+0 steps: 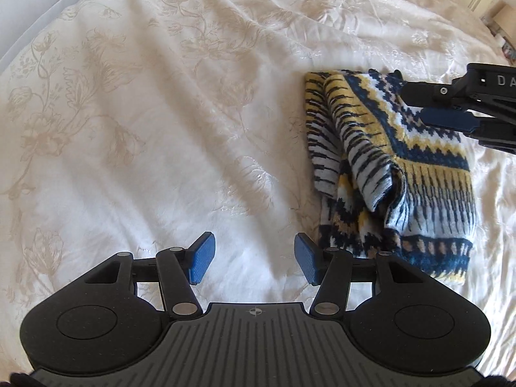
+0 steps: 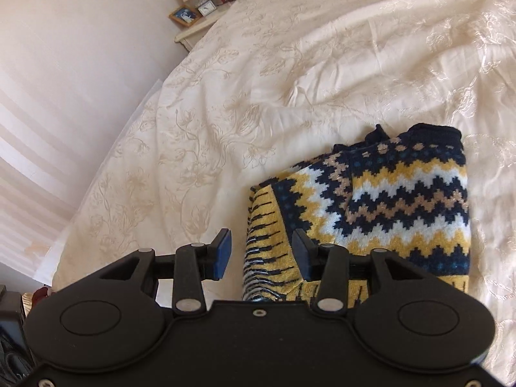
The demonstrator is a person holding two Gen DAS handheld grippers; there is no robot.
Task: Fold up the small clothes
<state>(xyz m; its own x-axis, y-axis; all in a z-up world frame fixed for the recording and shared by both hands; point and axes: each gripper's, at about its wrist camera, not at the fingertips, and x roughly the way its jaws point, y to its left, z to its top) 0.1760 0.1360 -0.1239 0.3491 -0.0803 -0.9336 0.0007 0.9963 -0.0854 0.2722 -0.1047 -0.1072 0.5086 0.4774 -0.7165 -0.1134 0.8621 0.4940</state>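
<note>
- The knitted sweater [image 1: 393, 167] lies folded into a compact bundle on the bed [image 1: 145, 113], on a cream bedspread with a floral pattern.
- In the left wrist view the bundle sits right of centre; its long axis runs from the near edge towards the far side of the bed, with the dark banded hem at the near end.
- In the right wrist view the sweater [image 2: 387, 200] shows its dark rolled edge at the far end and zigzag bands running across its width.
- A striped fold, probably a sleeve, lies doubled over the left part of the bundle; its exact layering cannot be made out.
- The left hand-held gripper [image 1: 254, 258] hovers over bare bedspread just beside the near-left corner of the sweater, fingers spread apart and holding nothing.
- The right hand-held gripper [image 2: 262, 254] is above the striped near edge of the sweater, fingers spread, with fabric showing between them; contact cannot be confirmed.
- In the left wrist view the right hand-held gripper [image 1: 435, 109] enters from the right over the far part of the sweater and is cut off by the frame.
- The sweater's near end is hidden behind the gripper body in the right wrist view.
- A nightstand [image 2: 200, 25] with small items stands beyond the bed; details are too small to read.
</note>
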